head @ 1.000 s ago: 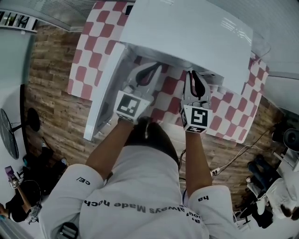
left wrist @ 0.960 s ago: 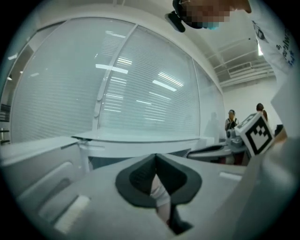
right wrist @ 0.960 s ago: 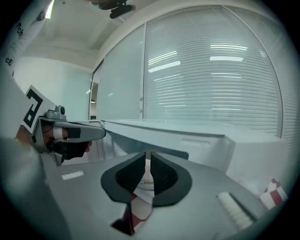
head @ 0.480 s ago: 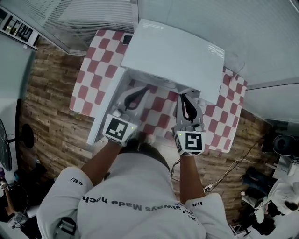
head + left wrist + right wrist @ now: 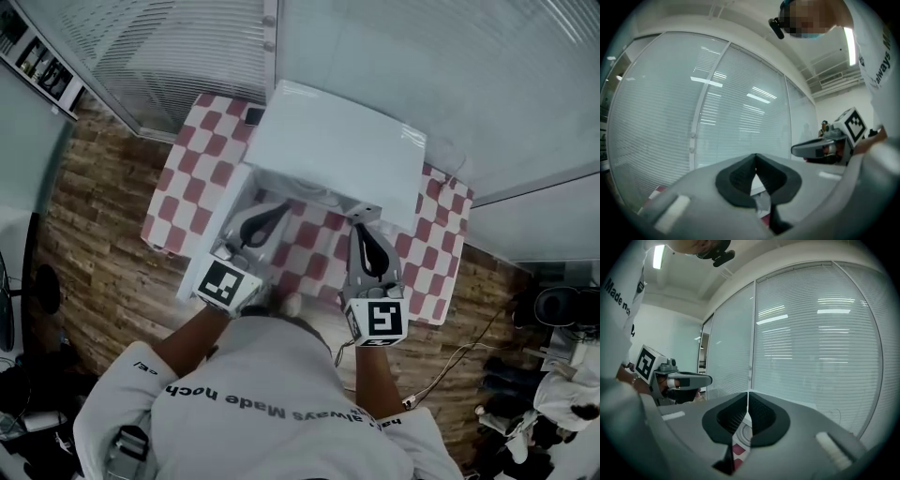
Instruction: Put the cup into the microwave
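A white microwave (image 5: 342, 150) stands on a red-and-white checked table (image 5: 192, 155), its door (image 5: 211, 230) swung open to the left. My left gripper (image 5: 281, 208) hovers just in front of the opening, shut and empty. My right gripper (image 5: 361, 230) is beside it to the right, also shut with nothing held. In the left gripper view the jaws (image 5: 755, 159) meet at the tips; the right gripper (image 5: 825, 147) shows alongside. In the right gripper view the jaws (image 5: 748, 397) are closed, and a pale round rim (image 5: 745, 433) shows below them. No cup is clearly seen.
Glass walls with blinds (image 5: 178, 47) stand close behind the table. Wood floor (image 5: 94, 216) surrounds it. A cable (image 5: 450, 361) runs over the floor at the right, and dark gear (image 5: 558, 305) sits at the far right. The open door takes up the table's left front.
Both grippers have drawn back from the microwave opening toward the person. The head view has risen, so the microwave and table look smaller.
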`<state>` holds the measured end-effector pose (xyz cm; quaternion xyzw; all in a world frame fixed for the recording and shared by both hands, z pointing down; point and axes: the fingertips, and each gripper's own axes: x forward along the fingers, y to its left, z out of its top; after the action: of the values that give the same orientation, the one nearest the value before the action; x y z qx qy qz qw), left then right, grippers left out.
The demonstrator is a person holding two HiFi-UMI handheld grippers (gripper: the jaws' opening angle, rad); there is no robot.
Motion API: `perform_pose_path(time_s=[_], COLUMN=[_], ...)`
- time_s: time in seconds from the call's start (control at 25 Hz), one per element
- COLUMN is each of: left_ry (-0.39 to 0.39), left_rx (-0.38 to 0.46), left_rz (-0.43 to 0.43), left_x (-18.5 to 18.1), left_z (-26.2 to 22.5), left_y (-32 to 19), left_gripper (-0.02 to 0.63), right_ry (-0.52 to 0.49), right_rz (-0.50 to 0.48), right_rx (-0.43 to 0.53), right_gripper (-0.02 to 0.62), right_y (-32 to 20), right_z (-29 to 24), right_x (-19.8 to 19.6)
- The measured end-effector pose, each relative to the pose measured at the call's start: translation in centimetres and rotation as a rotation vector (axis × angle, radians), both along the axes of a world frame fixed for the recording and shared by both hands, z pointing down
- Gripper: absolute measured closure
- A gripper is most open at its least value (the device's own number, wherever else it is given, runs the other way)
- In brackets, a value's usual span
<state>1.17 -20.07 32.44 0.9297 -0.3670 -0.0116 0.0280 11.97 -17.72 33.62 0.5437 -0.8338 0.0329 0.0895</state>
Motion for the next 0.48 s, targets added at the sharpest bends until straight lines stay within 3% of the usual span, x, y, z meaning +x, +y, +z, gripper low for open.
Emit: perform_pose_path(time_s=[0.48], left_ry=[-0.012], left_rx=[0.016], left_rz=[0.050], left_x=[0.1], left_z=[-4.6], left_y=[3.6], left_gripper=[0.603], right_ry=[-0.046], right_rz=[-0.061], right_rx=[0.019], right_gripper=[0.586], right_y=[4.2], right_z=[-4.8], right_x=[-1.4])
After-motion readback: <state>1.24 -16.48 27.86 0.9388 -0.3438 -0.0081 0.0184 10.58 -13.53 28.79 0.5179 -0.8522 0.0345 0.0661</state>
